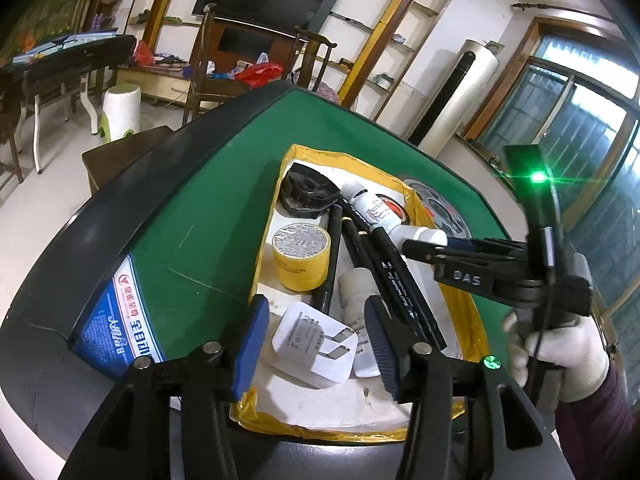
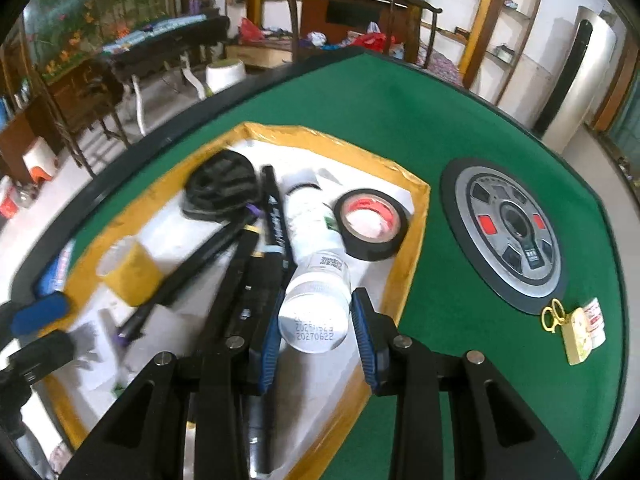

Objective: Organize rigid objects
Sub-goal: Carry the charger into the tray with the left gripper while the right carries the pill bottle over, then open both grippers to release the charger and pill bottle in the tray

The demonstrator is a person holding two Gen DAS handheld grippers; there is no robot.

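Note:
A white tray with a yellow taped rim (image 1: 464, 308) (image 2: 412, 220) lies on the green table. In it are black markers (image 1: 396, 276) (image 2: 240, 280), a yellow tape roll (image 1: 300, 258), a black round part (image 1: 308, 194) (image 2: 220, 192), a black tape roll (image 2: 372, 226) and a white charger plug (image 1: 314, 344). My left gripper (image 1: 316, 346) is open, and the plug lies flat between its pads, touching neither. My right gripper (image 2: 316, 342) (image 1: 424, 244) is shut on the base end of a white bottle (image 2: 314, 312) (image 1: 380, 210), which slants over the markers.
A round control panel (image 2: 506, 236) is set into the felt right of the tray. Small gold scissors (image 2: 554, 314) and a little yellow tin (image 2: 580, 336) lie beside it. A white-gloved hand (image 1: 560, 348) holds the right gripper. The table's black rim carries a blue label (image 1: 120, 320).

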